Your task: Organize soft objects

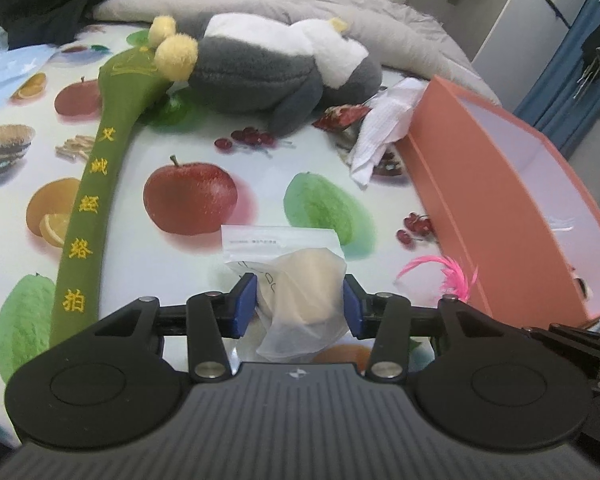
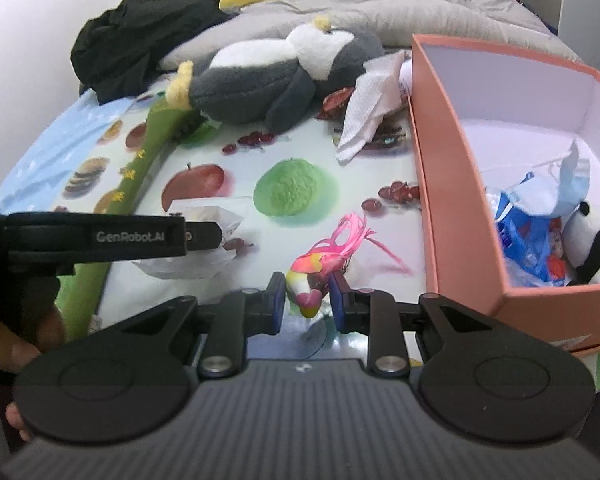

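Translucent pouch point(image 1: 300, 280) between left gripper point(image 1: 300, 306) pads — gripped

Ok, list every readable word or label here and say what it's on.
"GenRobot.AI": on the left gripper's black arm, right wrist view.
"艾絨経絡拍": yellow embroidery down the green fabric stick; the second and third characters are uncertain.
Translucent pouch: label print too small to read.
Blue packet in the pink box: print blurred.

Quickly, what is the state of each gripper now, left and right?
Left gripper: closed on the translucent pouch.
Right gripper: closed on the pink toy bird.
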Demonstrator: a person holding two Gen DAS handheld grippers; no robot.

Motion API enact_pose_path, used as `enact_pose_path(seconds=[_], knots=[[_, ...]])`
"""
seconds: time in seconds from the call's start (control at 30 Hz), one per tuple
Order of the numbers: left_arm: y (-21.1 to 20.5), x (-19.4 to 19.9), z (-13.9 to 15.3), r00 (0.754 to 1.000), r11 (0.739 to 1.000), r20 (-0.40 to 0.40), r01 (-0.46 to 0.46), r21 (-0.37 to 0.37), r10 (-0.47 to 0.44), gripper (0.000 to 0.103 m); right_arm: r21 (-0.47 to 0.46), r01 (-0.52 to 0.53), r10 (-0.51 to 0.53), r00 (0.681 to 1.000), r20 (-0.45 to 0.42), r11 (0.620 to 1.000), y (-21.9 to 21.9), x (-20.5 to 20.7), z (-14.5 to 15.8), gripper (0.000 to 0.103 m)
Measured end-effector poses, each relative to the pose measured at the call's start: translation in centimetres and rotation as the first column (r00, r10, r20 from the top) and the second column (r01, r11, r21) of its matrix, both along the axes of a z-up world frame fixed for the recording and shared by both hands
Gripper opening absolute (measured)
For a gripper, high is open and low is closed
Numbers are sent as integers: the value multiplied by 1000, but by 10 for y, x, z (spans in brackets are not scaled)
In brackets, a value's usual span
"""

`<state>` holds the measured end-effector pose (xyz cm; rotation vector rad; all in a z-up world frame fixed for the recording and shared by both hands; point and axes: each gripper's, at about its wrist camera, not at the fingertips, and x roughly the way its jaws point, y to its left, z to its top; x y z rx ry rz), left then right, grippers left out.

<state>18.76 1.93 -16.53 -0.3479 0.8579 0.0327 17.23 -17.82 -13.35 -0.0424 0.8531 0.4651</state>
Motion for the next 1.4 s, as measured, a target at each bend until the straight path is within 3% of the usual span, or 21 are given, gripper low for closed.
enact_pose_path(seconds=[0.47, 0.93, 1.17, 1.4], knots=[[-12, 3, 77, 991, 997, 109, 79, -16, -77, 51, 71, 18, -29, 987, 156, 997, -18, -2, 74, 27], [-60, 34, 174, 939, 980, 286, 201, -4, -191, 51, 105, 86, -116, 934, 338, 991, -65, 12, 155, 27], [-105, 71, 180, 923, 954, 265, 298, -27, -280, 51, 103, 180, -206, 910, 360, 978, -108, 25, 170, 27], [-152, 110, 160, 917, 937, 211, 349, -23, -337, 51, 76, 258, -269, 922, 278, 963, -157, 50, 144, 27]])
